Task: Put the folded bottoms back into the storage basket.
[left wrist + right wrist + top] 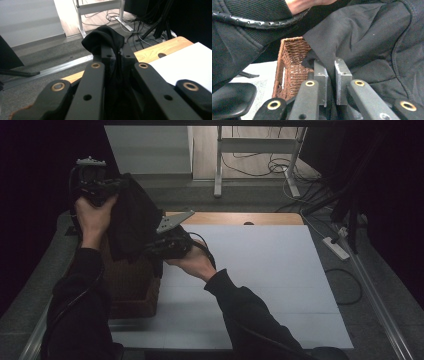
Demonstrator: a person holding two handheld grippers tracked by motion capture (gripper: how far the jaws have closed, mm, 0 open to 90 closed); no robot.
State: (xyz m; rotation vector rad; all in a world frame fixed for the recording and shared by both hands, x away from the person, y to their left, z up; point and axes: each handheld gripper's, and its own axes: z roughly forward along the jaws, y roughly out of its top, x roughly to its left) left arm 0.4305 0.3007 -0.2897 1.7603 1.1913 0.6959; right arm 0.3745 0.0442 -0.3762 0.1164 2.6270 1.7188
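Your high view sits above your side of the desk (pixel 260 270), facing forward and down, far enough back to take in the wicker basket (pixel 132 285) at the desk's left edge. Your left gripper view rides close, looking past the desk's far edge toward the floor. Your right gripper view looks at the basket (pixel 292 65) from just beside it. All three share the black cloth (pixel 130 215).
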